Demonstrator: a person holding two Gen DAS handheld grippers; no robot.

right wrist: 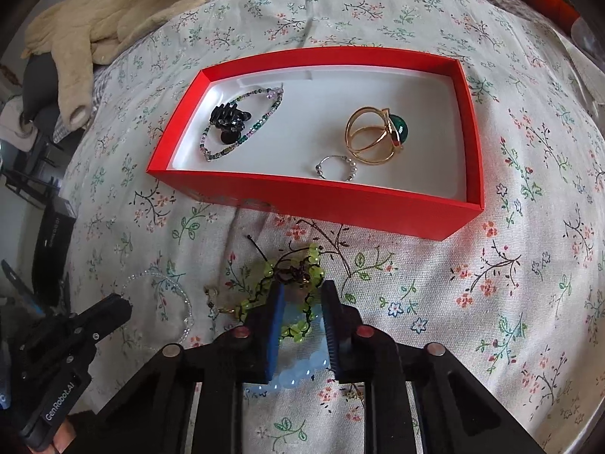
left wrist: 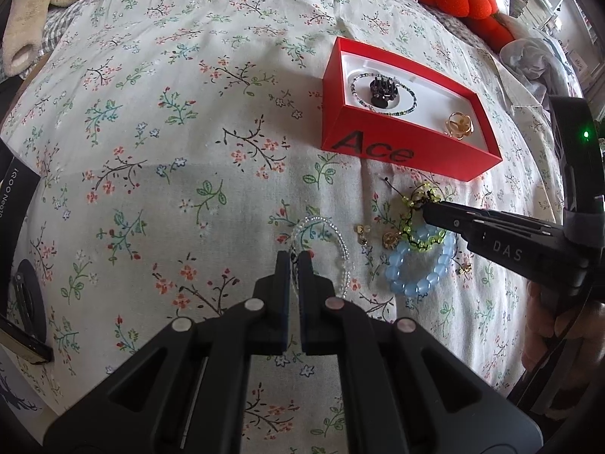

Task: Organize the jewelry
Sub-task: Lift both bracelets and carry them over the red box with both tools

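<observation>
A red box [right wrist: 340, 204] on the floral bedspread holds a black hair claw [right wrist: 227, 121], a bead loop [right wrist: 278, 104], a gold ring with a green stone [right wrist: 397, 126] and a small silver ring [right wrist: 353, 166]. In front of it lie a green bead bracelet [right wrist: 264, 268] over a pale blue one [right wrist: 298, 374], gold earrings [left wrist: 389, 240] and a clear bead bracelet [left wrist: 340, 242]. My right gripper [right wrist: 304, 287] points down, shut on the green bracelet. My left gripper [left wrist: 294, 257] is shut at the clear bracelet's edge; whether it pinches it I cannot tell.
A cream plush cloth [right wrist: 113, 11] lies at the bed's far left and a red plush toy [left wrist: 461, 0] at the far right. A black box [left wrist: 15, 181] sits at the left edge. A hand [left wrist: 544, 325] holds the right gripper.
</observation>
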